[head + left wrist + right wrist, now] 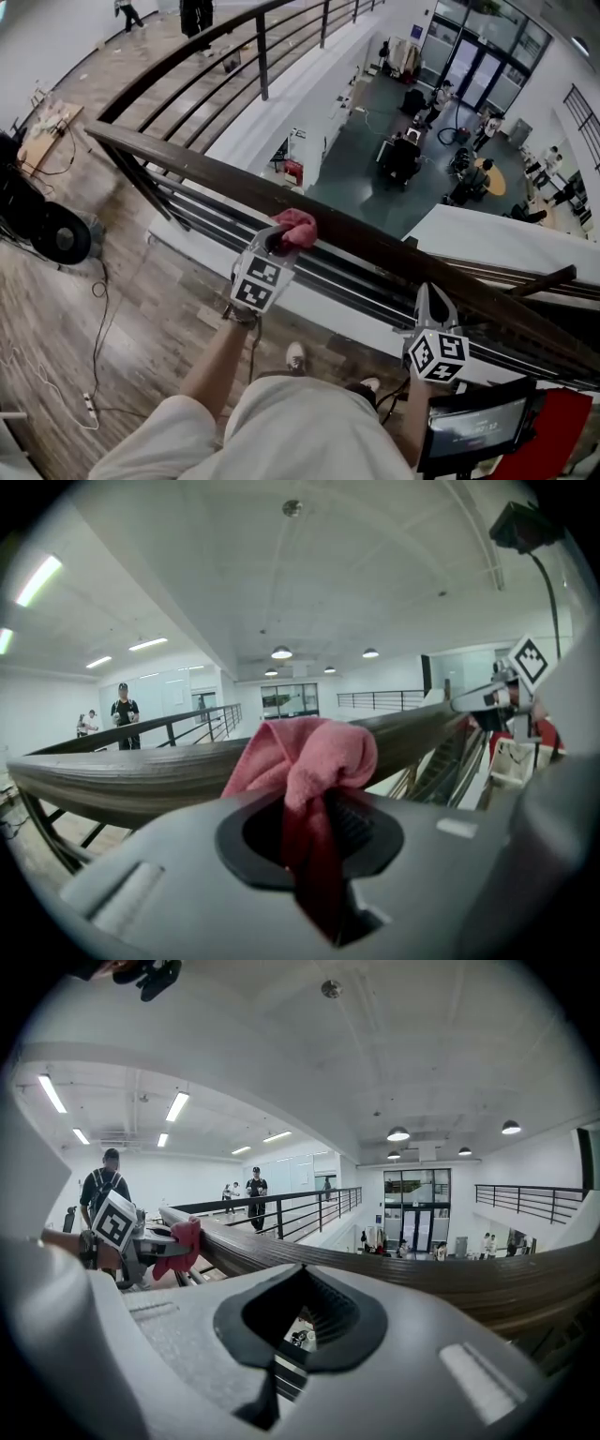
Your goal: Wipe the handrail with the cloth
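Pressing pink cloth (296, 225) onto handrail (187, 164).
Clamping it in left gripper (281, 241); holding right gripper (431, 300) pinched closed, empty, beside the rail; overlooking people (403, 155) downstairs.

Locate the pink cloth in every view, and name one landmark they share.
Head view: cloth at centre, on the handrail, in the left gripper.
Left gripper view: cloth at centre, clamped between the jaws.
Right gripper view: cloth at left, against the handrail.
Shared landmark: the handrail.

Bright ceiling lamps (398, 1134), seemingly blurred foreground
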A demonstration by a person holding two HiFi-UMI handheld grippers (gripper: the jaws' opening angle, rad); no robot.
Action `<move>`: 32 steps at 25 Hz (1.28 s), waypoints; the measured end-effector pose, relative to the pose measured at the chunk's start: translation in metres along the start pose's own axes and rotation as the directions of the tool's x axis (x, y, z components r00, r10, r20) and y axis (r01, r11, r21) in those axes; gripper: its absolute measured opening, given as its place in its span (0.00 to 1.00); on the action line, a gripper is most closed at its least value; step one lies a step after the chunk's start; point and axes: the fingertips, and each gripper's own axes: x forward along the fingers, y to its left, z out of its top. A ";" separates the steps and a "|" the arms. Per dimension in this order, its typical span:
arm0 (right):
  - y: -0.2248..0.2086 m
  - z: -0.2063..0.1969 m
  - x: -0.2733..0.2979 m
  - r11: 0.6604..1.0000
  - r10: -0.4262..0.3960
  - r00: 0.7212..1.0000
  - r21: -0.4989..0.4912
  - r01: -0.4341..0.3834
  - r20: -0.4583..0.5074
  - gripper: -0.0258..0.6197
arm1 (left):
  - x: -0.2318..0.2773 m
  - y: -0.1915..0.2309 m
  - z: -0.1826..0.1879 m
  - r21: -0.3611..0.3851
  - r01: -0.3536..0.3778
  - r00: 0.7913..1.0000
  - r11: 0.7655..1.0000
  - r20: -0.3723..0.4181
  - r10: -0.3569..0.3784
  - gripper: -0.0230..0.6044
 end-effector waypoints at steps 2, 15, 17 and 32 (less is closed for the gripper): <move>0.001 -0.001 -0.001 1.000 0.003 1.000 -0.001 -0.003 -0.003 0.04 | -0.005 0.013 -0.004 -0.019 -0.034 0.999 0.999 -0.008 0.034 0.16; -0.003 -0.015 -0.025 1.000 -0.006 0.999 -0.006 0.006 -0.049 0.04 | -0.068 0.117 -0.049 -0.237 -0.381 0.922 0.894 -0.022 0.387 0.15; -0.009 -0.015 -0.031 1.000 -0.007 0.999 -0.007 0.006 -0.046 0.04 | -0.070 0.101 -0.049 -0.240 -0.369 0.926 0.898 -0.014 0.377 0.15; -0.042 0.008 -0.114 1.000 -0.015 0.994 0.006 0.015 0.105 0.04 | -0.059 -0.135 0.045 -0.121 -0.016 0.980 0.993 0.193 0.039 0.14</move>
